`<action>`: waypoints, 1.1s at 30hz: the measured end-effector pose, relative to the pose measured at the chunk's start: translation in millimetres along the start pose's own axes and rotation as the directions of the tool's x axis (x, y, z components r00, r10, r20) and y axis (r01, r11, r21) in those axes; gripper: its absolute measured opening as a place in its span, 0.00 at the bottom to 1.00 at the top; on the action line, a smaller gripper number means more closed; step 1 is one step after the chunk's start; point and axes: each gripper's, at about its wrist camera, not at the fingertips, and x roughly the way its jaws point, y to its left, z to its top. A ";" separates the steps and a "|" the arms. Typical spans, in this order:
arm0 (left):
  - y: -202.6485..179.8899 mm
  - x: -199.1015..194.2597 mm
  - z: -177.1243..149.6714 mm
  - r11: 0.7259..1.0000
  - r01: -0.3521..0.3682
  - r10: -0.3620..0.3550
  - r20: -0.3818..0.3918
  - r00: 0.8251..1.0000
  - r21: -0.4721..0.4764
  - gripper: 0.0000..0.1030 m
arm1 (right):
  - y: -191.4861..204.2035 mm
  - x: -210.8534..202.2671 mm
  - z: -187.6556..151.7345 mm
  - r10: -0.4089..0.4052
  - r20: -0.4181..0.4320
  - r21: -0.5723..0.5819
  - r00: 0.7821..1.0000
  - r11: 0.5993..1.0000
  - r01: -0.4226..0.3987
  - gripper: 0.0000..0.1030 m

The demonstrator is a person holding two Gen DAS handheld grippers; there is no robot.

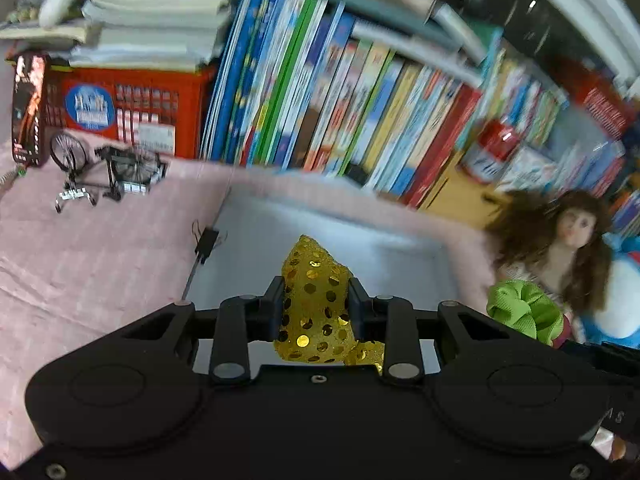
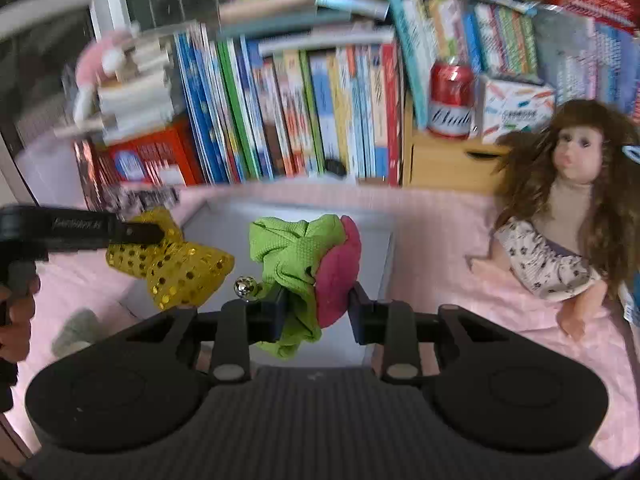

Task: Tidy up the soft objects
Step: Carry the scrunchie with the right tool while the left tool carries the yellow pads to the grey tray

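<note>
My left gripper [image 1: 316, 300] is shut on a gold sequined bow [image 1: 314, 312] and holds it above a grey tray [image 1: 360, 248] on the pink cloth. In the right wrist view the left gripper [image 2: 158, 234] comes in from the left with the bow [image 2: 172, 268] hanging from it. My right gripper [image 2: 318, 300] is shut on a green scrunchie [image 2: 288, 256] and a magenta scrunchie [image 2: 338, 276], held above the same tray [image 2: 376, 248]. The green scrunchie also shows in the left wrist view [image 1: 524, 312] at the right.
A doll with long brown hair [image 2: 568, 208] lies on the pink cloth [image 2: 440, 240] at the right. A row of books [image 2: 300, 112], a red crate [image 1: 132, 108], a red can [image 2: 452, 100] and a small model bicycle [image 1: 108, 168] stand behind.
</note>
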 end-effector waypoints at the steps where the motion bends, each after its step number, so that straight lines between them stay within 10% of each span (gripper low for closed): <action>1: -0.1 10.3 1.6 1.000 -0.010 0.010 -0.027 1.000 -0.002 0.29 | 1.5 9.3 0.7 -0.003 -0.026 -0.001 1.000 1.000 0.003 0.35; 33: 8.3 115.0 4.9 0.990 -0.136 0.123 -0.236 0.964 -0.040 0.33 | 23.8 123.2 0.1 -0.037 -0.285 -0.026 0.958 0.999 0.031 0.42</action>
